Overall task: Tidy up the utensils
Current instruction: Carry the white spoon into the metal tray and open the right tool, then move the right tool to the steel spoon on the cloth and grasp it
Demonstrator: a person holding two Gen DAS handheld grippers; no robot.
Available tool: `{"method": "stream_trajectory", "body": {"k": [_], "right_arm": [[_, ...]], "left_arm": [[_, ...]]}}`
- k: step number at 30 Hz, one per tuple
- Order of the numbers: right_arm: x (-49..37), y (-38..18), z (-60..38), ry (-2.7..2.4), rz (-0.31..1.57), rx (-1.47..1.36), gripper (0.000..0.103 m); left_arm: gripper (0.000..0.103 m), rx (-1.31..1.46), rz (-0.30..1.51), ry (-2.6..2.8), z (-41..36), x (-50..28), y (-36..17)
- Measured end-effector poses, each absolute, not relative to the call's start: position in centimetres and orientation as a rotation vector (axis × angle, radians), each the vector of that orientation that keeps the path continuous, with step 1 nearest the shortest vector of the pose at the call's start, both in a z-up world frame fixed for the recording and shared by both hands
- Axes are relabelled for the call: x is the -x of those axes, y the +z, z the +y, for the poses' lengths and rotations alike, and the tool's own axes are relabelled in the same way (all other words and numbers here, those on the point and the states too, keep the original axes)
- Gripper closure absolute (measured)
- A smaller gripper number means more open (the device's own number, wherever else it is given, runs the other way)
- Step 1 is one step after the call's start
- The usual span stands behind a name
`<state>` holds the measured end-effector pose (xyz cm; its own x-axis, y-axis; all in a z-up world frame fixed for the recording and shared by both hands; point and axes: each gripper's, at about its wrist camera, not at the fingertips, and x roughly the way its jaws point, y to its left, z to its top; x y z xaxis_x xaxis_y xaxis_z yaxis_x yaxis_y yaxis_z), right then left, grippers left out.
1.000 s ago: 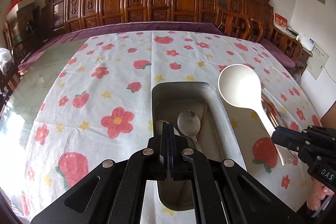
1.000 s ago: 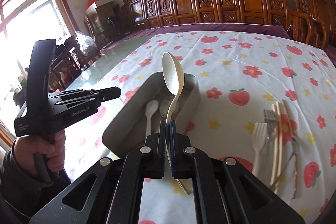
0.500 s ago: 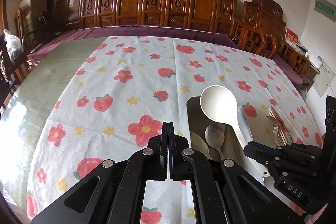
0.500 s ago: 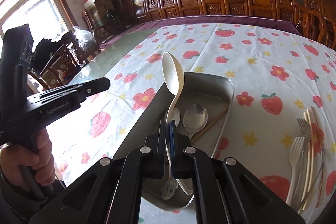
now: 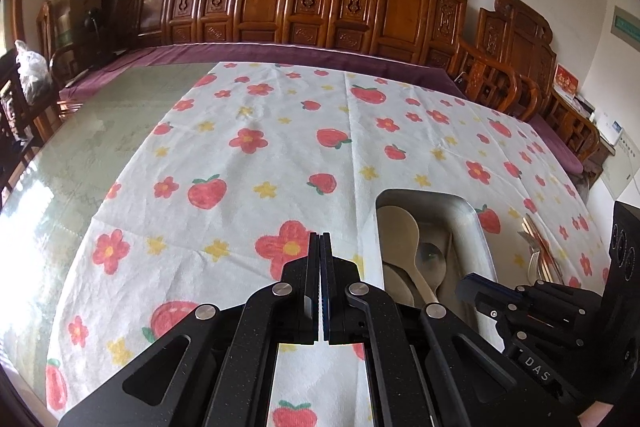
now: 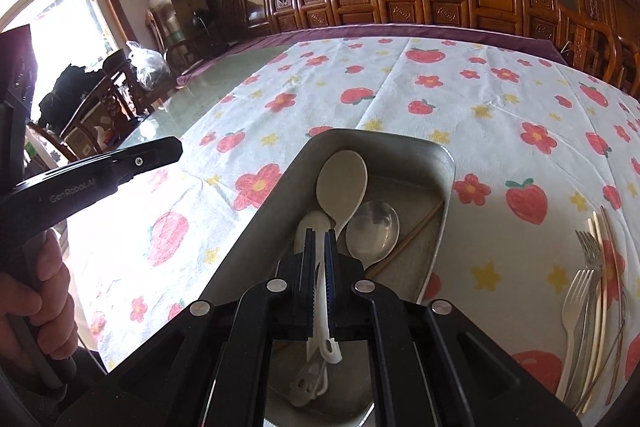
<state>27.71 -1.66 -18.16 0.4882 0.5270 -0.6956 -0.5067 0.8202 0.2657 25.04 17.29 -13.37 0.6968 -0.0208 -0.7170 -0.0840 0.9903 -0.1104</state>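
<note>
Rice paddle lying in tray, right gripper angled down, jaws barely parted around its handle.

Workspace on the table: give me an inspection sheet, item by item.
Surface: floral tablecloth on a glass-topped table.
Job's things: metal tray holding large cream spoon, metal spoon, white spoon, one chopstick; forks and chopsticks lie on the cloth, right of the tray.
Clutter: nothing seen.
Grippers: left tool shut, empty; right tool straddles the cream spoon's handle, jaws slightly apart.
Cables: nothing seen.
Surroundings: carved wooden chairs, boxes, window.
</note>
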Motion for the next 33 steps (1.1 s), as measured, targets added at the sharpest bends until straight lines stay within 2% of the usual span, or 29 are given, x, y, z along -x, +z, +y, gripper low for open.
{"method": "stream_trajectory", "body": {"k": [13, 22, 27, 31, 33], "right_arm": [[-23.4, -13.6, -12.7, 0.488, 0.728, 0.034, 0.097], [-22.3, -13.3, -19.2, 0.367, 0.718, 0.050, 0.097], [-22.1, -14.5, -21.1, 0.320, 0.740, 0.057, 0.097], [-22.0, -15.4, -22.1, 0.294, 0.757, 0.052, 0.097], [-21.8, -15.7, -22.5, 0.285, 0.763, 0.055, 0.097]], "left_arm": [[0.103, 0.103, 0.765, -0.068, 13.1, -23.8, -12.3], [0.102, 0.068, 0.747, -0.154, 9.3, -22.7, -11.9], [0.087, 0.047, 0.743, -0.177, 7.6, -22.1, -11.8], [0.083, 0.057, 0.740, -0.216, 6.2, -21.5, -11.7], [0.077, 0.034, 0.729, -0.224, 5.2, -21.0, -11.6]]}}
